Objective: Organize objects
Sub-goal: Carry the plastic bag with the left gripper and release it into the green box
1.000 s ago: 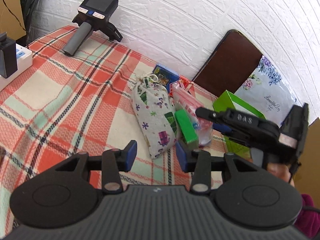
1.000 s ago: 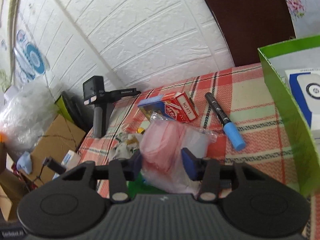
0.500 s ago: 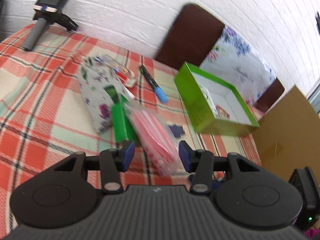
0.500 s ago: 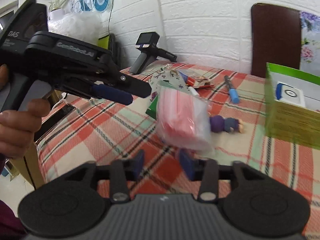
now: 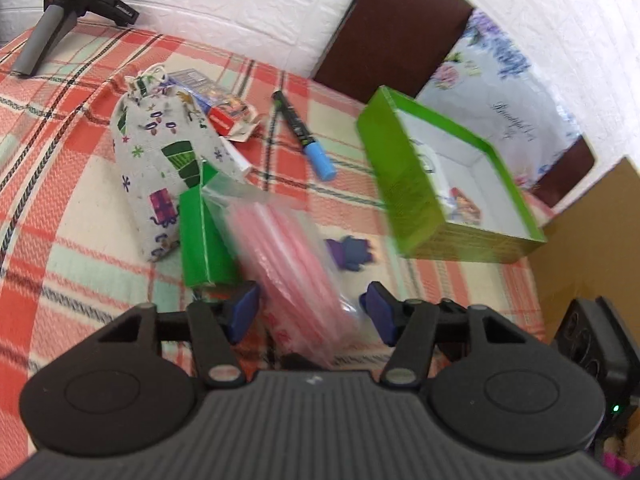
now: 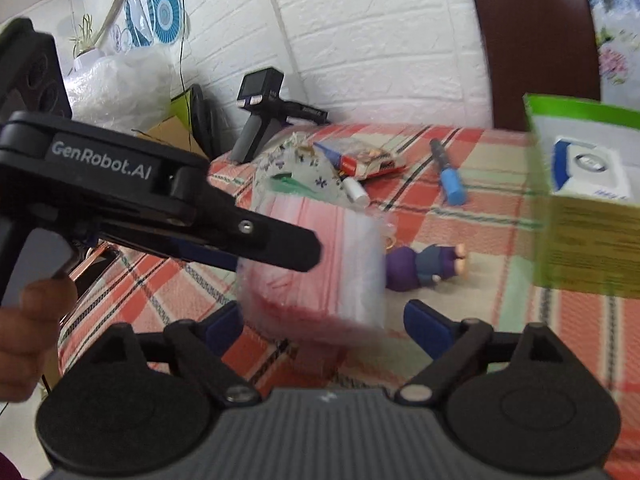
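Printed cloth forms the drawstring pouch (image 5: 158, 168) lying left of the left tongs (image 5: 308, 312), touching a glossy green carton (image 5: 200, 236). Between those tongs' spread pads lies the clear crinkly bag (image 5: 288, 256) of pink sheets, blurred, on the checked woven surface (image 5: 60, 184). Right of it sit a purple doll (image 5: 350, 252) and the square green box (image 5: 404, 184). Half a second ago the right tongs (image 6: 322, 326) were narrower; now they gape around the bag, gripping nothing.
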The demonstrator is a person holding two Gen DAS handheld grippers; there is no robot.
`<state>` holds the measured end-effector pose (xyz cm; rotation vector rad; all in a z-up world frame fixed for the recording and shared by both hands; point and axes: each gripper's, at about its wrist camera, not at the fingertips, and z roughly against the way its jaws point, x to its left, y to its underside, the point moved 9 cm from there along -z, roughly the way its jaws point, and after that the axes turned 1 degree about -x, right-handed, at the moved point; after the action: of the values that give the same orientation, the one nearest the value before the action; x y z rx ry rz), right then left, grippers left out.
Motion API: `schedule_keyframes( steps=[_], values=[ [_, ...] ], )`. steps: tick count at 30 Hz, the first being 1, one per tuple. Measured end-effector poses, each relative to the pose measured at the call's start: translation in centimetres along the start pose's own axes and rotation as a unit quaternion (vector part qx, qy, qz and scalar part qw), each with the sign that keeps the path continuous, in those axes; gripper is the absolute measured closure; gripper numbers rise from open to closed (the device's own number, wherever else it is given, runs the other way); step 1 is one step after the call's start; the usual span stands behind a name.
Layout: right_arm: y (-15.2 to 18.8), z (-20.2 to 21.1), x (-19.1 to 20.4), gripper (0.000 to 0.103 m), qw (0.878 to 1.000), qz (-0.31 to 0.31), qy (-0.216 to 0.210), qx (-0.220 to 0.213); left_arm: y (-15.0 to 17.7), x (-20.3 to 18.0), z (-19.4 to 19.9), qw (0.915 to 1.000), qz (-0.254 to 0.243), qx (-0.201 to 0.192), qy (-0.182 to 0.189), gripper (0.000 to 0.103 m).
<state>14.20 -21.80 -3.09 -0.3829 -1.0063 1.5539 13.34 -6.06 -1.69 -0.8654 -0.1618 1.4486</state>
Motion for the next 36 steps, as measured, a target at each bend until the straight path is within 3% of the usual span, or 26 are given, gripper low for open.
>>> schedule_keyframes(
  steps=[2, 5, 7, 11, 15, 19, 25, 29, 33, 36],
  values=[
    [0.3, -1.6, 0.1, 0.027, 1.000, 0.001, -0.001, 0.012, 0.2, 1.0, -0.9, 0.9999, 0.001, 0.007, -0.012, 0.069],
    [0.1, -1.2, 1.2, 0.043, 1.000, 0.019, 0.016, -0.003, 0.3, 1.8, 0.5, 0.9999, 0.013, -0.003, 0.002, 0.072],
    [-0.1, 0.3, 2.1, 0.045, 0.999, 0.019, 0.009, -0.025, 0.3, 1.2, 2.4, 0.9998, -0.002, -0.019, 0.007, 0.072],
    [-0.9, 4.4, 3.1, 0.045, 0.993, 0.050, 0.042, -0.095, -0.1, -2.0, 5.1, 0.9968, -0.050, -0.055, 0.029, 0.072],
    [-2.3, 7.3, 0.8, 0.045, 0.983, 0.060, 0.099, -0.142, -1.7, -6.3, 4.2, 0.9924, -0.088, -0.064, 0.057, 0.072],
    [-3.9, 9.8, -4.3, 0.045, 0.974, 0.031, 0.154, -0.165, -4.0, -12.0, 0.9, 0.9861, -0.126, -0.058, 0.091, 0.072],
    [-5.3, 11.7, -14.1, 0.045, 0.957, -0.027, 0.238, -0.165, -6.0, -19.9, -6.5, 0.9742, -0.182, -0.036, 0.129, 0.072],
    [-5.6, 11.2, -19.6, 0.041, 0.943, -0.054, 0.285, -0.165, -7.0, -23.3, -11.0, 0.9704, -0.206, -0.033, 0.122, 0.070],
    [-4.9, 9.7, -24.0, 0.033, 0.918, -0.056, 0.365, -0.143, -7.6, -23.4, -14.0, 0.9694, -0.236, -0.048, 0.050, 0.069],
    [-4.7, 11.0, -22.9, 0.029, 0.917, -0.059, 0.351, -0.178, -7.0, -22.0, -12.6, 0.9703, -0.231, -0.052, 0.051, 0.069]
  ],
)
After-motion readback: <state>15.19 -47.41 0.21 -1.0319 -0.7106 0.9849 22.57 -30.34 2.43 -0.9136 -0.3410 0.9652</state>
